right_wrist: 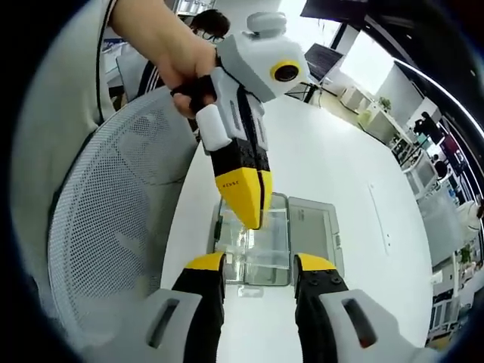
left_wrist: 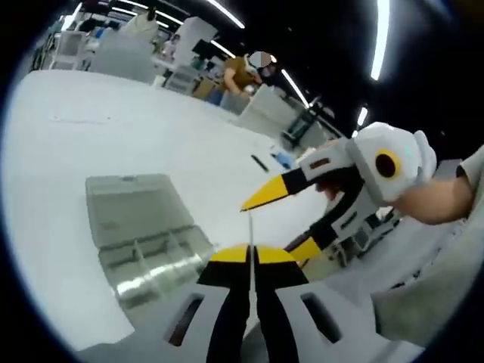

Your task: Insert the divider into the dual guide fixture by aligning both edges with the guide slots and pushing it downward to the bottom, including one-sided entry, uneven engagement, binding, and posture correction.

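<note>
- Well, the broad white table (left_wrist: 113, 128) (right_wrist: 333, 151) takes up most of the scene, and the work sits near its edge.
- Beside that edge, in the right gripper view, stands a white mesh-backed chair (right_wrist: 106, 227), close against the person holding the tools.
- On the table lies the clear plastic compartment box (left_wrist: 144, 227) (right_wrist: 310, 227), its lid thrown open flat beside the tray. Low ribs split the tray into cells. I cannot make out the guide slots themselves.
- The left gripper (left_wrist: 252, 253) (right_wrist: 249, 215), white-bodied with black-and-yellow jaws, is gripped by a bare hand (right_wrist: 170, 57). It points steeply down at the open tray, its tip above the tray's near-left part. Its jaws are pressed together.
- The right gripper (left_wrist: 278, 225) (right_wrist: 261, 265), of the same make, has its jaws spread wide. In its own view the box shows between the two yellow tips. In the left gripper view it reaches in from the right, one tip just beside the upper end of the pinched piece, the other lower down.
- The thin clear divider (left_wrist: 249, 227) is pinched between the left gripper's jaws. It is seen edge-on as a pale sliver rising from the yellow tips, raised off the table and outside the box.
</note>
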{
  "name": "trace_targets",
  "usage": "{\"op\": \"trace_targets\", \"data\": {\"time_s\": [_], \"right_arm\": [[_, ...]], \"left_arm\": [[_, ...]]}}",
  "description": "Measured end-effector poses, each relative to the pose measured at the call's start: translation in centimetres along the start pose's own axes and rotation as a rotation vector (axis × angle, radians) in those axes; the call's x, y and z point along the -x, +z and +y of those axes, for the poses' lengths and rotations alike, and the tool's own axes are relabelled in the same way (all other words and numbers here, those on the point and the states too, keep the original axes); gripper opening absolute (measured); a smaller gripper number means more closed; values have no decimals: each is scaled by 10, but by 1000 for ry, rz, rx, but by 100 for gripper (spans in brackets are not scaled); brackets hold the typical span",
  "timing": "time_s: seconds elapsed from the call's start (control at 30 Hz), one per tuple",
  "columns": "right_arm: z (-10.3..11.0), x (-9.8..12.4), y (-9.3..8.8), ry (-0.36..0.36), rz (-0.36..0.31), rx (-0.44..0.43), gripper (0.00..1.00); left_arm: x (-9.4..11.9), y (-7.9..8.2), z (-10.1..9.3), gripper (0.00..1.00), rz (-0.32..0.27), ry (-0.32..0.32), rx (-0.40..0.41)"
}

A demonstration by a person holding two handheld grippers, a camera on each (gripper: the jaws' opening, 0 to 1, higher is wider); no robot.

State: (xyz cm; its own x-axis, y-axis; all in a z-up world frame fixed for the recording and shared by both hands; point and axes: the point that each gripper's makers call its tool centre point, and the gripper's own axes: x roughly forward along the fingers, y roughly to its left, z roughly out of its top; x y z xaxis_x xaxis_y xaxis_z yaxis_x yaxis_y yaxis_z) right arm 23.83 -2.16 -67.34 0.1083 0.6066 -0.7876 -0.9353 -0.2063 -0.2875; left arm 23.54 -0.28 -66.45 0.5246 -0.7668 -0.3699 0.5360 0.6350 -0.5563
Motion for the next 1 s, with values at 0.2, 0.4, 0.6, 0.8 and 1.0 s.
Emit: {"op": "trace_targets", "data": {"time_s": [0.2,0.4,0.6,0.8,1.0], "right_arm": [[-1,3,0,27,12,21,29],[-2,6,2,57,14,31,27],[-6,8,8,71,14,50,25],[-4,7,12,107,18,70,23],[-2,8,16,143,20,85,13]], "left_arm": [[2,0,-2,0,0,-9,-45],[4,2,-7,0,1,-20,-89],[4,0,-8,0,10,-25,-133],[5,1,-12,0,8,-31,-195],[6,0,-13,0,14,-29,-254]]}}
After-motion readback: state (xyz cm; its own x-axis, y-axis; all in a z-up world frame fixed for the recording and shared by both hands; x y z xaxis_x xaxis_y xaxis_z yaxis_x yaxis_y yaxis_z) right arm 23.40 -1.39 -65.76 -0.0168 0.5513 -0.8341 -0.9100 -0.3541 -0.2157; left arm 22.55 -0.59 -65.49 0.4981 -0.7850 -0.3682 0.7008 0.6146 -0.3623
